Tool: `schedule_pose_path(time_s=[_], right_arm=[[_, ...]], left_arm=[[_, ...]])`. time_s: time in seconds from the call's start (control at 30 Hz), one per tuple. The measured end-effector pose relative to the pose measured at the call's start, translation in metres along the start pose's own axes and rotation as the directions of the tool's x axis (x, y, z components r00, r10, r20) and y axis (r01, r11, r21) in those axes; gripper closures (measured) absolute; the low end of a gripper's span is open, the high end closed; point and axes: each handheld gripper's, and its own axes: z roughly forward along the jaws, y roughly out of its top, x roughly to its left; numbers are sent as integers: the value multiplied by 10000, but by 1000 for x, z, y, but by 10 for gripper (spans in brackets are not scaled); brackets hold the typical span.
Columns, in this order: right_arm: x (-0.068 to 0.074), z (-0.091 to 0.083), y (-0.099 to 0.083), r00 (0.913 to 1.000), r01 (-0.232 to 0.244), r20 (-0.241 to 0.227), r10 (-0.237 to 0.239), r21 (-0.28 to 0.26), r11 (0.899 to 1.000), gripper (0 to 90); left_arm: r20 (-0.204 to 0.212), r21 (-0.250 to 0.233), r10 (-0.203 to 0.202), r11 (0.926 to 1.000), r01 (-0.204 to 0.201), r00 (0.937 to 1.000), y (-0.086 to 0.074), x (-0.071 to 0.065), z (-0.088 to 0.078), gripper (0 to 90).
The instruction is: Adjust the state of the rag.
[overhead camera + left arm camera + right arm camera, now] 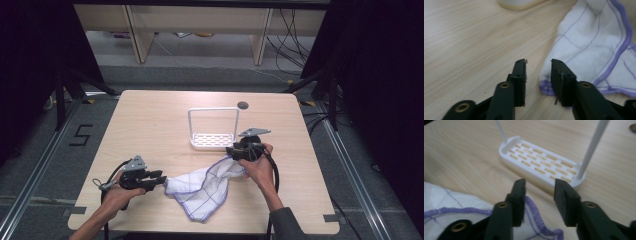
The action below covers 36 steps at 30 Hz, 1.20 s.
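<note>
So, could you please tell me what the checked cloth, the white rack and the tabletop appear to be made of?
White cloth with purple grid lines and stitched purple hem: soft woven fabric, likely cotton; it rumples into folds.
White slotted rack with a tall hoop handle: probably moulded plastic, smooth and matt; the hoop could be coated wire.
Pale tabletop: wood-grain laminate or veneer, matt.

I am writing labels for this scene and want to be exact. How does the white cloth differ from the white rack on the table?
The cloth is soft and lies crumpled and flat; the rack is rigid, with a thin frame standing upright over it. The cloth has a purple hem and thin purple grid lines; the rack is plain white, its base pierced with slots. The cloth lies nearer the person, between the two grippers; the rack stands farther back. Both are white and rest on the wooden table.
</note>
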Motion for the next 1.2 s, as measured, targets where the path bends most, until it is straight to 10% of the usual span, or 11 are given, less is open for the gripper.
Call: schedule_pose_path(time_s=[0.1,0.37,0.53,0.93,1.2], right_arm=[[-3,-28,3,9994,282,176,-282,-46,9996,503],[-10,-68,-43,9991,121,390,-152,776,9969,484],[-8,-64,-60,10000,24,29,-27,1006,9949,483],[-7,-49,-68,9995,296,-120,-287,848,9960,452],[-4,-38,-69,9991,401,-138,-389,1058,9936,417]], left_arm=[[-78,-377,-74,9993,71,9999,7,-10,-16,562],[1396,-295,570,9981,-534,9886,9,-75,-17,525],[2097,388,1176,9910,-1285,9707,3,-98,3,497],[2647,911,1237,9841,-1525,9564,0,-126,34,457],[2377,1394,2384,9510,-2759,9417,0,-145,64,414]])
